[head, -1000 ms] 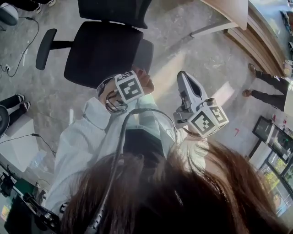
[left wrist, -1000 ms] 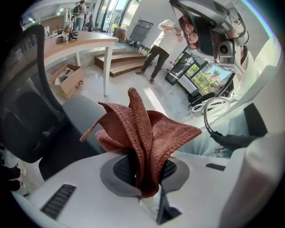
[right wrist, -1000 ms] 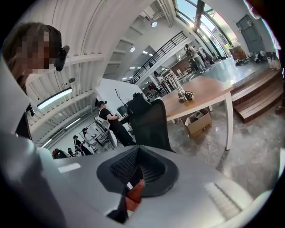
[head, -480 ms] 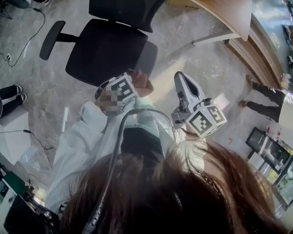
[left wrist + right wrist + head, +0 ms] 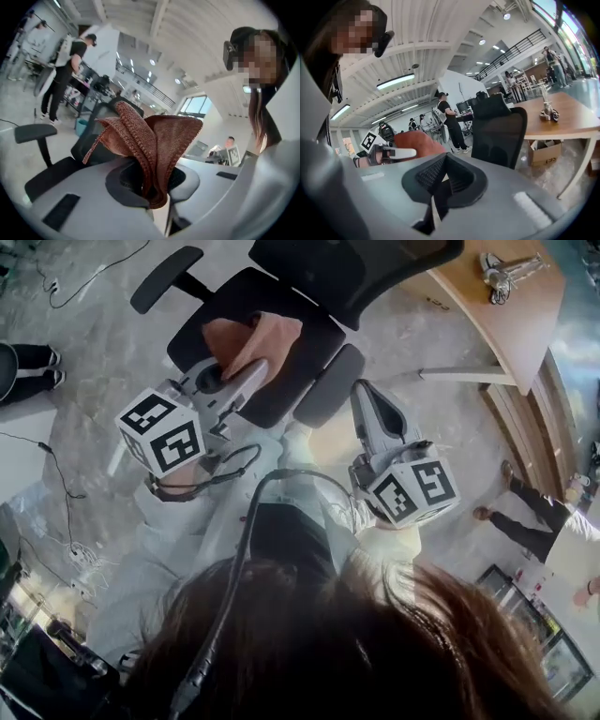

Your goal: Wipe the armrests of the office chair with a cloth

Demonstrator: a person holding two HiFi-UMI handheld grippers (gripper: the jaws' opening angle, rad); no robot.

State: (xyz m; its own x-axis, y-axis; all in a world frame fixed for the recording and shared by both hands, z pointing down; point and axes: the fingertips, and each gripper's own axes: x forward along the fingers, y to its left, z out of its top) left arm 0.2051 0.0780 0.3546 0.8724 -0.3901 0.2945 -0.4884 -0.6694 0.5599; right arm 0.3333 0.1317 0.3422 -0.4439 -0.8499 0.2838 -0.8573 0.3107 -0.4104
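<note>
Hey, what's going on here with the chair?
A person stands over an office chair with a tool in each hand. The left tool is shut on a brown cloth, held above the seat. It touches neither the far armrest nor the near armrest. The right tool is shut and empty, so wiping hasn't begun.

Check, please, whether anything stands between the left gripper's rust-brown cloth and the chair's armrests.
Nothing visible does: the rust-brown woven cloth, clamped in the left gripper, is above the black seat, with open space to both black padded armrests.
</note>
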